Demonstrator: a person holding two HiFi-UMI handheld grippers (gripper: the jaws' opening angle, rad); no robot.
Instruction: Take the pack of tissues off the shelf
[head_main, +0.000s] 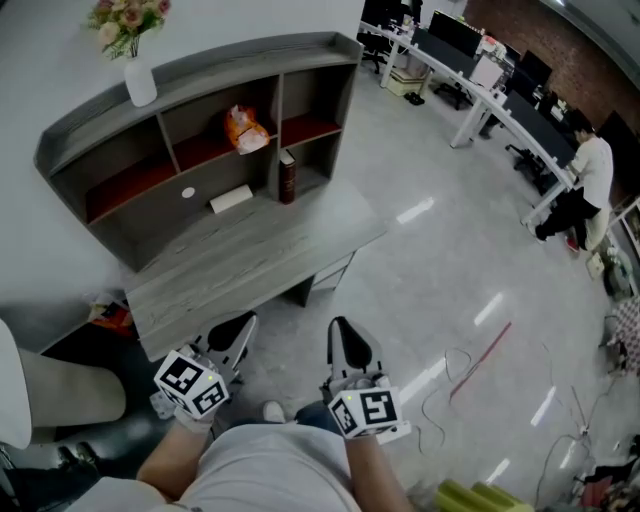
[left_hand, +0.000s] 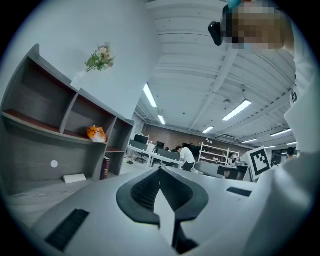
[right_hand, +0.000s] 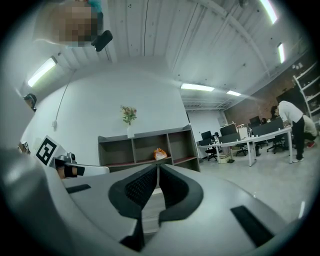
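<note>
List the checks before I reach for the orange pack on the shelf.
1. Orange pack in view, middle compartment: ok.
2. Nothing standing in front of it: ok.
3. Left gripper jaws apart: not ok, shut, empty.
4. Right gripper jaws apart: not ok, shut, empty.
5. Grippers close to the shelf: not ok, both short of the desk edge.
6. Pack really tissues: cannot tell.

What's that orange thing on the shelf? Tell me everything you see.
The orange packet is a soft, crumpled-looking pouch, orange with white patches. It sits on the red board in the middle upper compartment of the grey shelf unit, towards the right divider, the only thing in that compartment.
</note>
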